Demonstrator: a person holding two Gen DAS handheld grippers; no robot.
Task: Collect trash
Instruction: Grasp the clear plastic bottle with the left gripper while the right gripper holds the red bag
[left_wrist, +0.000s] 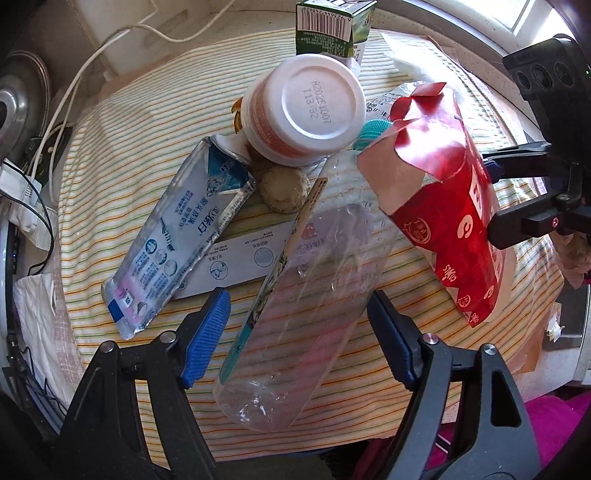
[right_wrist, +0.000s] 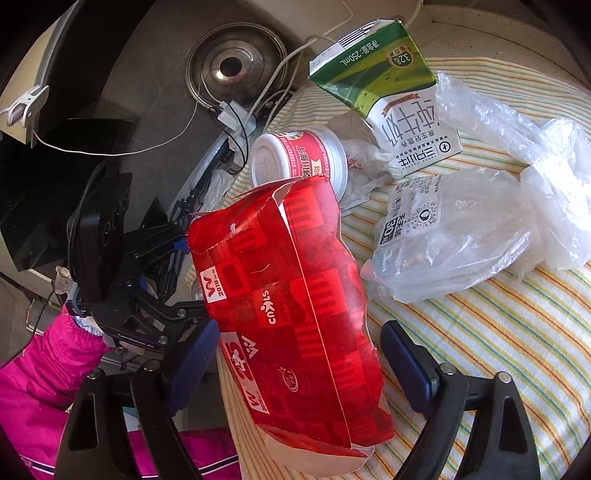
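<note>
A clear plastic bottle (left_wrist: 303, 291) lies on the striped cloth (left_wrist: 110, 155) between the spread fingers of my left gripper (left_wrist: 299, 332), which is open around it without touching. A red carton (right_wrist: 295, 306) lies between the fingers of my right gripper (right_wrist: 299, 365), also open; the carton also shows in the left wrist view (left_wrist: 447, 206). A white-and-pink cup (left_wrist: 306, 110) lies on its side, with a green milk carton (left_wrist: 332, 26), a silver toothpaste tube (left_wrist: 177, 236), a white box (left_wrist: 243, 258) and a brown round piece (left_wrist: 284, 188).
Clear plastic bags (right_wrist: 480, 229) lie right of the red carton. A metal lid (right_wrist: 236, 70) and white cables (left_wrist: 74, 92) lie off the cloth's far edge. A pink sleeve (right_wrist: 44, 373) is beside the left gripper (right_wrist: 155, 280).
</note>
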